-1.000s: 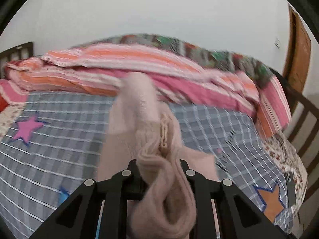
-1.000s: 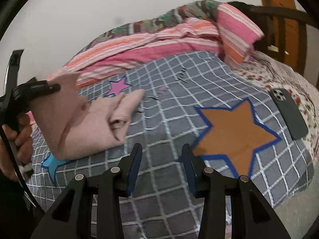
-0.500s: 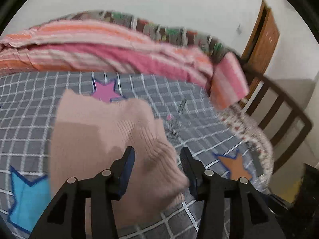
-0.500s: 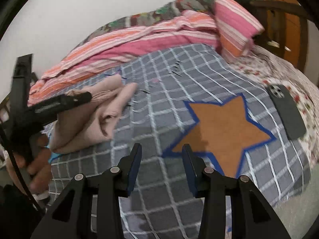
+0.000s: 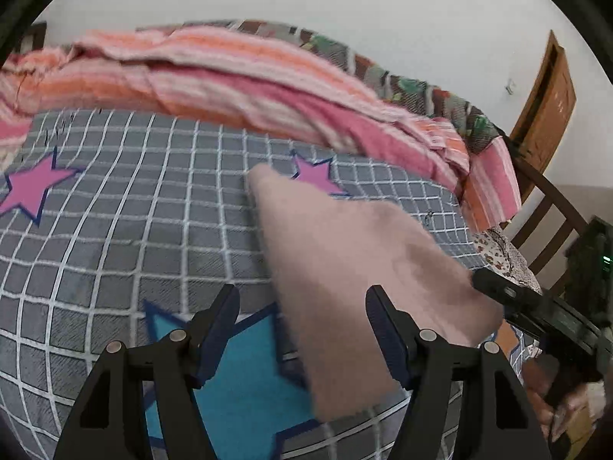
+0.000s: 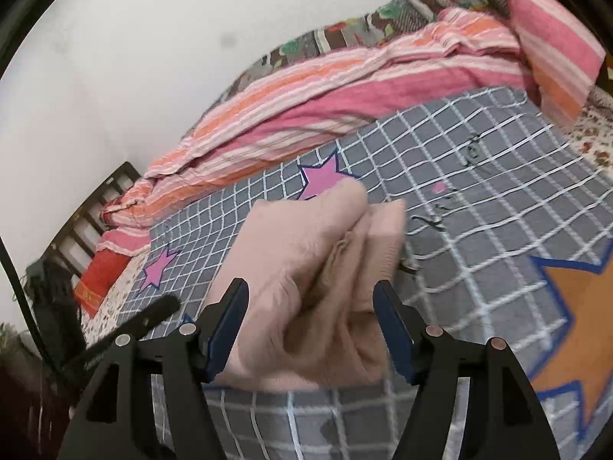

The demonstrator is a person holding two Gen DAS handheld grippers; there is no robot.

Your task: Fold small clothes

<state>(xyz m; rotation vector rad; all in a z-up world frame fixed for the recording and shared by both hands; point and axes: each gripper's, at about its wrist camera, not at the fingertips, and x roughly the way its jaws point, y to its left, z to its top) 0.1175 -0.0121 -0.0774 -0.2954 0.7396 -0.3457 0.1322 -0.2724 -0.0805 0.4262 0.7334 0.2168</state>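
pink knit garment | folded, bunched, soft | lying on grey checked bedspread

Garment lies on bed, between right fingers. Bunched blanket behind it. Star patch right of the fingers.

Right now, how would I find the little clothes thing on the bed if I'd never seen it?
Look at the grey checked bedspread with the coloured stars. In its middle, just below a pink star, lies a folded pale pink knit garment. It is the only plain, soft, fuzzy thing there, with no stripes or squares, and sits between the open fingers of the right tool.
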